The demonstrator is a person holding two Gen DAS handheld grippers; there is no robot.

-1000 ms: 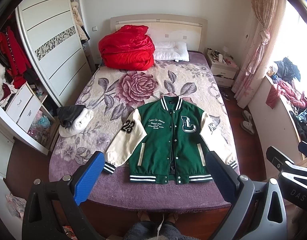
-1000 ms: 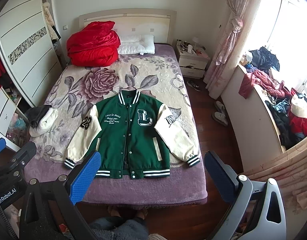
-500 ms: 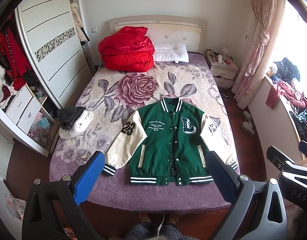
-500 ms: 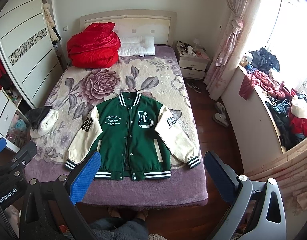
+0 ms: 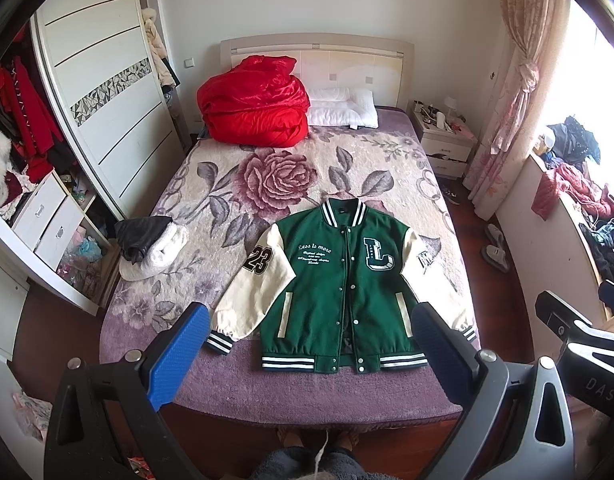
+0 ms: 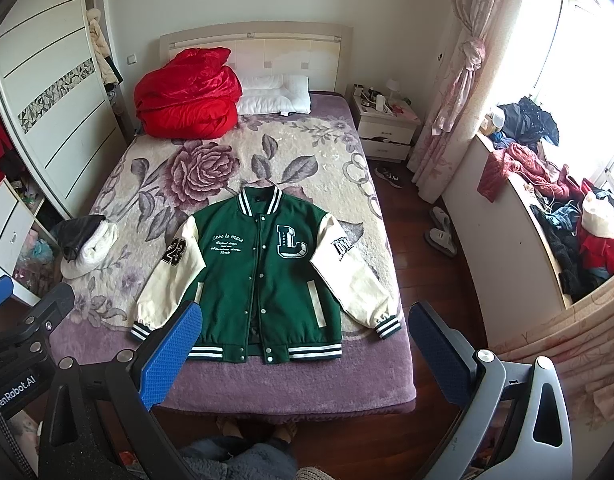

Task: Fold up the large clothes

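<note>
Jacket (image 5: 339, 292) lies flat, face up, sleeves out, at foot of bed (image 5: 267, 384). L tongs (image 5: 307, 320) & R tongs (image 6: 303, 316) both spread wide, empty, held above bed's near edge.

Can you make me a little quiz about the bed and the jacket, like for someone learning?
1. True or false: the green jacket lies spread flat, front side up, on the bed.
2. What sits beside the white pillow at the head of the bed? A) a red quilt B) a blue towel C) a brown box
3. Fill in: both the left gripper and the right gripper are ____ and hold nothing.

Key
1. True; both sleeves are spread out to the sides.
2. A, the red quilt.
3. Open, held above the foot of the bed.
</note>
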